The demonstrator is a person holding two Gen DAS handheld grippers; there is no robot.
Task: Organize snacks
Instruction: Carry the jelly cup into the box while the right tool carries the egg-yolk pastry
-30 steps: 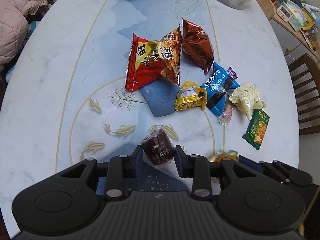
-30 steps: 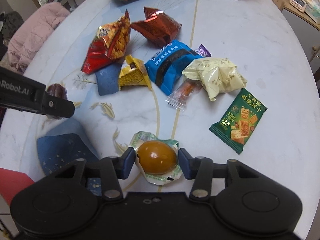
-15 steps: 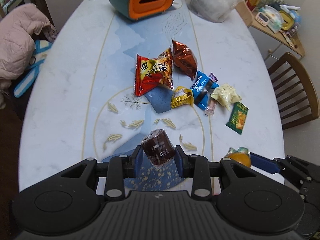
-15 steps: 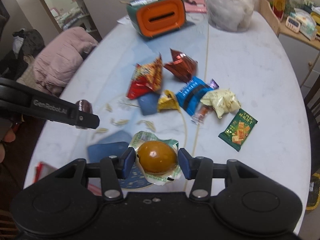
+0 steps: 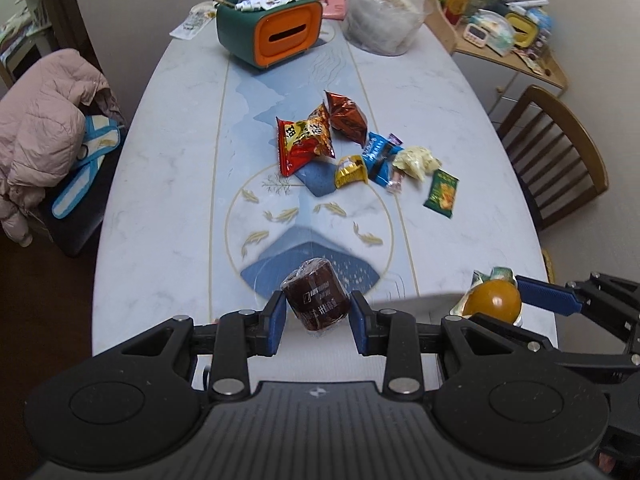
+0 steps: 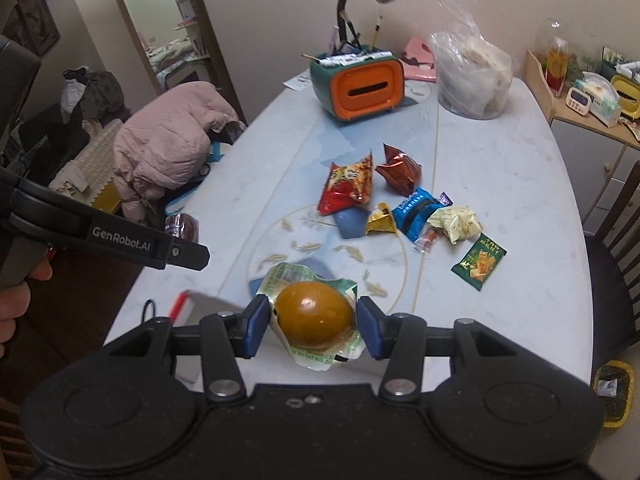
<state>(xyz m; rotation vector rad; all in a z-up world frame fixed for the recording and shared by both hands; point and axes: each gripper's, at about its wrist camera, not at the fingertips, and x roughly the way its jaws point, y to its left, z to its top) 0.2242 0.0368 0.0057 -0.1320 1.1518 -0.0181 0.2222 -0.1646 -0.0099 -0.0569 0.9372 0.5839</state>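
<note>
Clamped between the blue fingers of the left gripper [image 5: 317,316], a dark brown wrapped roll [image 5: 316,300] sits tilted, its long axis running from near the fingers up and away toward the far end of the tabletop [image 5: 168,184]. The right gripper [image 6: 313,322], its fingers partly closed, pinches a glossy amber egg in a clear-and-green wrapper [image 6: 314,314], the egg's long axis lying crosswise from finger to finger. Both loads hang above the tabletop's near edge. Beyond the fingertips, well apart, loose snacks cluster: a red chip bag [image 5: 304,144], a copper foil bag [image 5: 346,120], a yellow packet [image 5: 351,170], a blue packet [image 5: 380,156], a pale wrapper [image 5: 416,162], a green cracker pack [image 5: 441,194]. Farther off stand an orange-fronted organiser [image 5: 272,32] and a clear plastic bag [image 5: 380,16]. A pink jacket [image 5: 44,128] drapes over a seat on the left; a wooden chair [image 5: 556,156] stands on the right.
</note>
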